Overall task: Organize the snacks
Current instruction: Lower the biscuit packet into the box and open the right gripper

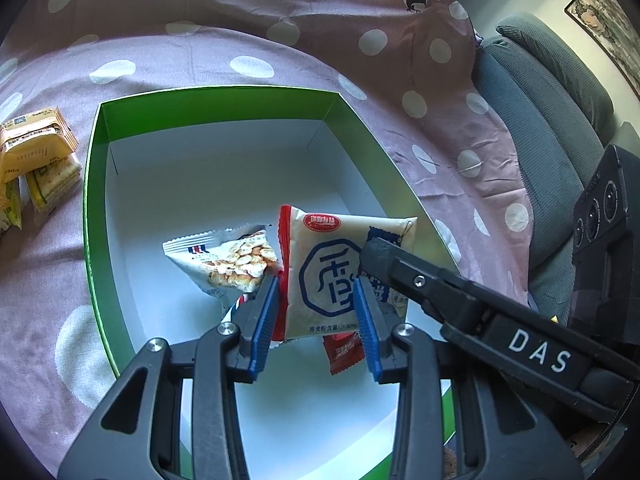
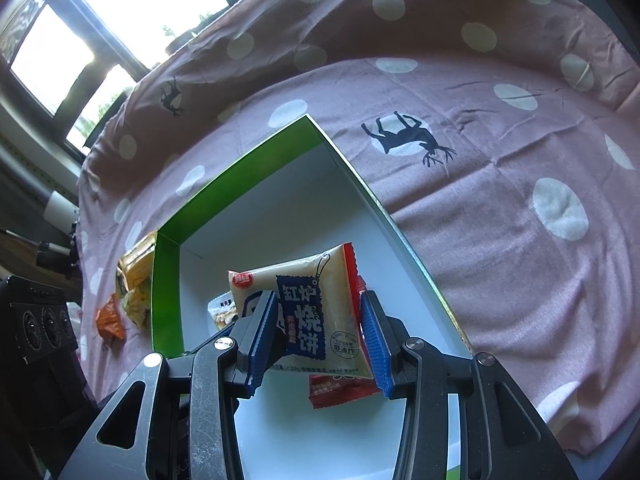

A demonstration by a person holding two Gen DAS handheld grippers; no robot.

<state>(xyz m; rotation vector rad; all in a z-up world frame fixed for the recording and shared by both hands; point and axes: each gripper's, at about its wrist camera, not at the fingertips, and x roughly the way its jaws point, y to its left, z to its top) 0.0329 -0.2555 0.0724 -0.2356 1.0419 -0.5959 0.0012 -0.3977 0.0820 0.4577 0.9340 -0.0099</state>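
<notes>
A beige snack packet (image 1: pixel 320 264) with blue print and a red edge hangs tilted over the green box (image 1: pixel 94 208). My left gripper (image 1: pixel 316 285) is shut on it, a blue pad on each side. One black finger (image 1: pixel 400 268) of my right gripper lies across the packet's right side. In the right wrist view the same packet (image 2: pixel 312 304) sits between the pads of my right gripper (image 2: pixel 318 299), which is shut on it. On the white floor of the box (image 2: pixel 240 184) lie a white cracker packet (image 1: pixel 224 260) and a red packet (image 1: pixel 342 354), partly hidden under the held one.
Yellow snack packets (image 1: pixel 36 148) lie on the pink dotted cloth (image 1: pixel 48 280) left of the box, with an orange packet (image 2: pixel 110 320) beside them. A grey sofa (image 1: pixel 540 100) stands to the right. A bright window (image 2: pixel 120 4) lies beyond the cloth.
</notes>
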